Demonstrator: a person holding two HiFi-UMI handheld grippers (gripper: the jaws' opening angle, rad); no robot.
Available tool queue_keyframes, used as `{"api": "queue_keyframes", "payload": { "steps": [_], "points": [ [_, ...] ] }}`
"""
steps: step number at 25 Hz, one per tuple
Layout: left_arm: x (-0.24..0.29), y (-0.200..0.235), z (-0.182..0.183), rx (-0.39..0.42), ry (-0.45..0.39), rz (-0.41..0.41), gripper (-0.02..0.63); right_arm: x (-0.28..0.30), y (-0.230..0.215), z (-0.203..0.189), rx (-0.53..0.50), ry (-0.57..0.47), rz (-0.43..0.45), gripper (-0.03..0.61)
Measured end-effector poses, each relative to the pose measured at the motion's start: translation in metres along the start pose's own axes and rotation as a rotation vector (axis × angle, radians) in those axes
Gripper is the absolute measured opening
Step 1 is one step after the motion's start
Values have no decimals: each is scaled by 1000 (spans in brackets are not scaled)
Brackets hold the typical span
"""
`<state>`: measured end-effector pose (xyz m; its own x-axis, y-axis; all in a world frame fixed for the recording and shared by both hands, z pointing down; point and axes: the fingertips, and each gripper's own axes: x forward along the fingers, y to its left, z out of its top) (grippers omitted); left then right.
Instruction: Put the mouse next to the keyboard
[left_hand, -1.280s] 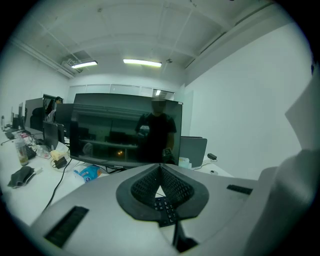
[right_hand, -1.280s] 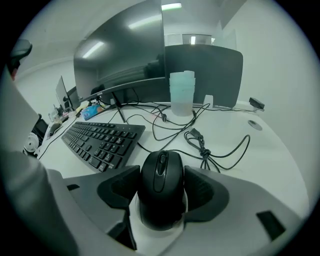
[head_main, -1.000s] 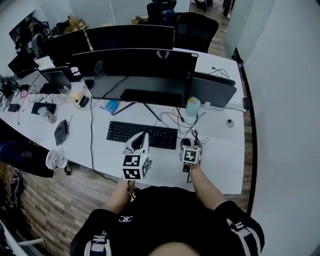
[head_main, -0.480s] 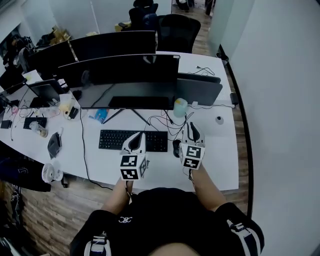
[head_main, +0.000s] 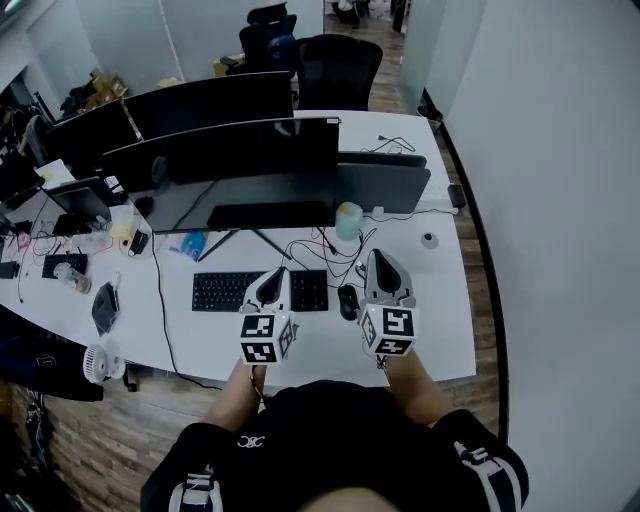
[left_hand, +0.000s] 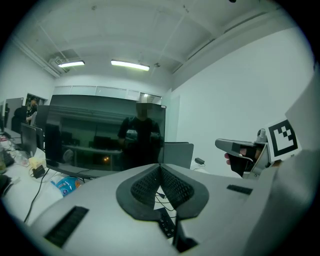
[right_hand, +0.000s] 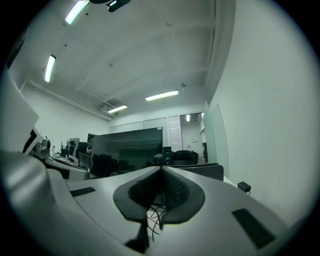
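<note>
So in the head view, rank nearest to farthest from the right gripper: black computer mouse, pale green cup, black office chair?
1. Black computer mouse, left of the right gripper.
2. Pale green cup, ahead.
3. Black office chair, far back.

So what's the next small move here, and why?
Probably just draw the right gripper back toward the body. The mouse already lies just right of the keyboard, free of the gripper, whose jaws are shut on nothing, so the placing looks done.
</note>
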<state>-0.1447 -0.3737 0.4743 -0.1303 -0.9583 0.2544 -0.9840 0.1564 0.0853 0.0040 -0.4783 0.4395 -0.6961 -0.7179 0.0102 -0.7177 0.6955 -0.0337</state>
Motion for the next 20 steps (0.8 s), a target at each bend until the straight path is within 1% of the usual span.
{"api": "queue_keyframes", "payload": {
  "steps": [5,10,16,20],
  "points": [
    [0,-2,2,4,-1,-6,14,-1,5,4,7,-11,18,14],
    [-4,0,1,1,-2,-9,14,-4,20,-3,-9,8,83,14],
    [-4,-3,1,0,-3,-21,13,-6,21,-6,-53,0,71,14],
    [-4,-3,1,0,-3,-28,14,-6,22,-8,-35,1,83,12]
  ]
}}
